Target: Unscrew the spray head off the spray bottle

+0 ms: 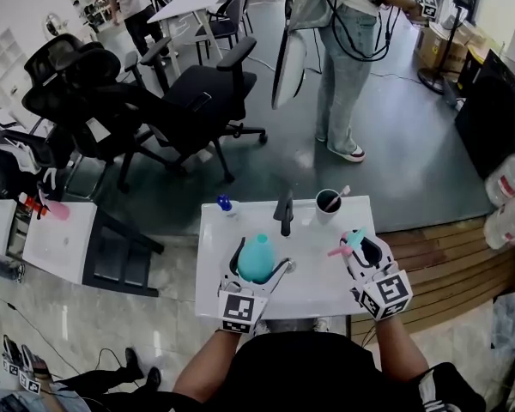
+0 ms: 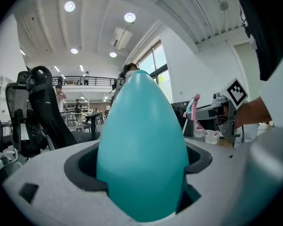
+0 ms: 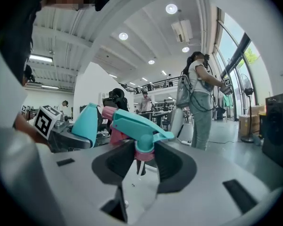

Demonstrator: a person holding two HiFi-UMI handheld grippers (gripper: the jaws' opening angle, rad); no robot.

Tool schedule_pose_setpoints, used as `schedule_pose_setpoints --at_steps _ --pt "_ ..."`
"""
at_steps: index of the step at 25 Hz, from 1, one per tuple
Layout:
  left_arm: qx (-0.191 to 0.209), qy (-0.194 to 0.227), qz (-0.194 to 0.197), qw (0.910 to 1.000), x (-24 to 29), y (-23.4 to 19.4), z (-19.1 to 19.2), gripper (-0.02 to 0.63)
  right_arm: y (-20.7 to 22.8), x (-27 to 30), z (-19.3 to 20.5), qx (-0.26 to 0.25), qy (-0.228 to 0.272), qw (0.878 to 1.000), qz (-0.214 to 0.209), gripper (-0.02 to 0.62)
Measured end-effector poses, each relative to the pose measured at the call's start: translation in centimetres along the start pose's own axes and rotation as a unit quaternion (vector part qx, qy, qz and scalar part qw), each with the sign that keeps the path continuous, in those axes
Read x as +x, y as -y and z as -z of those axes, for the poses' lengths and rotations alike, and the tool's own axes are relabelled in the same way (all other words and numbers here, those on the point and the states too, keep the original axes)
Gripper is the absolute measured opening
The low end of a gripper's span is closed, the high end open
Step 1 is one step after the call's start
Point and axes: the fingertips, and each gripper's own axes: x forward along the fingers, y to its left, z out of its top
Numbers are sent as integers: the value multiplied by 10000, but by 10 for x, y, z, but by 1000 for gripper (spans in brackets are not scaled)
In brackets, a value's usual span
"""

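Observation:
My left gripper (image 1: 260,260) is shut on the teal bottle (image 1: 256,258), which has no head on it and fills the left gripper view (image 2: 141,145). The spray head (image 1: 350,242), teal with a pink nozzle and collar, is apart from the bottle, to its right. My right gripper (image 1: 360,248) is shut on the head. In the right gripper view the pink collar (image 3: 144,153) sits between the dark pads, with a thin tube hanging below it. The bottle (image 3: 87,124) shows at the left of that view. Both grippers hover over the small white table (image 1: 313,286).
At the table's far edge stand a small blue-capped bottle (image 1: 226,204), a black upright tool (image 1: 284,215) and a dark cup (image 1: 328,202) with a stick in it. Black office chairs (image 1: 184,93) and a standing person (image 1: 343,67) lie beyond. A white side table (image 1: 60,239) sits to the left.

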Motion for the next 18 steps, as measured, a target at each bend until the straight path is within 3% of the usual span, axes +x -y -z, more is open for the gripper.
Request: schedule_pose_setpoints --at_steps 18 --pt "-12 -25 23 10000 2 0 2 469 9 0 -7 -191 -54 9995 258 137"
